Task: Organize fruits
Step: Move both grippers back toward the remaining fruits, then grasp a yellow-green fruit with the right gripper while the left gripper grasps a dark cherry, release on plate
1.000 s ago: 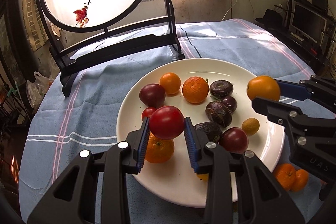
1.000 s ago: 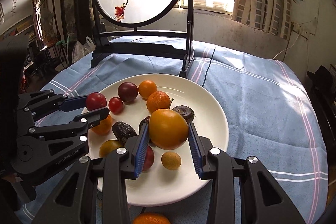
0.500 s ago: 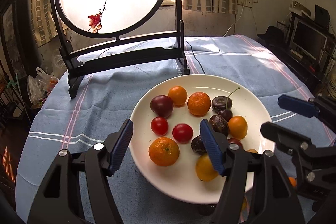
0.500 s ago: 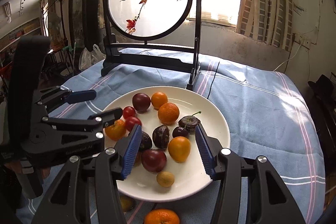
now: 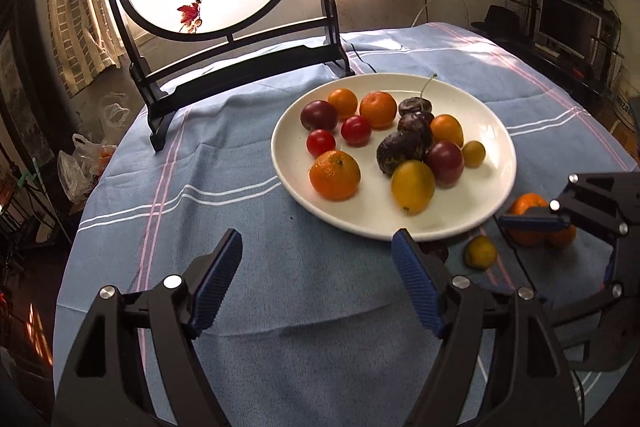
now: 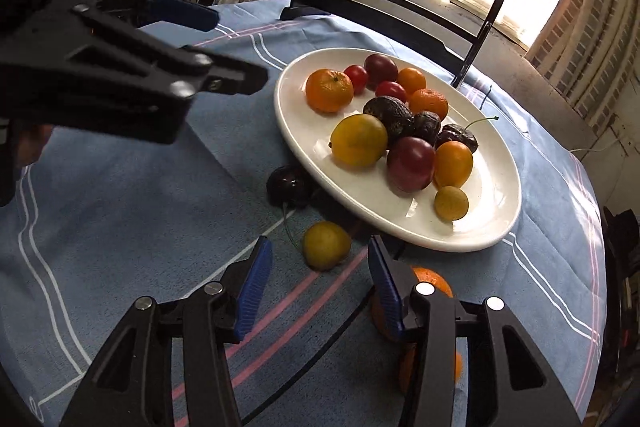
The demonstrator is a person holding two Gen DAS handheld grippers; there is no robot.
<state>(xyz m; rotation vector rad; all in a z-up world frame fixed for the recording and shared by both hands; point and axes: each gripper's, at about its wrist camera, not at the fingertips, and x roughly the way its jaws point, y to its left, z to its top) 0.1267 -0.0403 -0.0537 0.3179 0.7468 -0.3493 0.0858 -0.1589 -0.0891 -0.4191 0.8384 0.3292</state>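
Observation:
A white plate (image 5: 498, 163) (image 6: 494, 195) on the blue cloth holds several fruits: oranges, red tomatoes, dark passion fruits and yellow ones. My left gripper (image 5: 318, 247) (image 6: 236, 47) hangs over bare cloth in front of the plate, its jaws opening wide with nothing between them. My right gripper (image 6: 320, 251) (image 5: 560, 219) is low at the plate's near side, jaws closing. A small yellow fruit (image 6: 326, 245) (image 5: 480, 253) lies on the cloth just ahead of its tips, untouched by the pads.
A dark passion fruit (image 6: 290, 185) rests on the cloth against the plate's rim. Two oranges (image 5: 528, 209) (image 6: 434, 281) lie under the right gripper's right finger. A round bird screen on a black stand (image 5: 240, 63) rises behind the plate. The round table's edge curves close on the left.
The left gripper let go of a red tomato and the right of an orange fruit; both now lie on the plate. Both grippers pulled back off the plate; the right rolled and sank towards the loose fruits.

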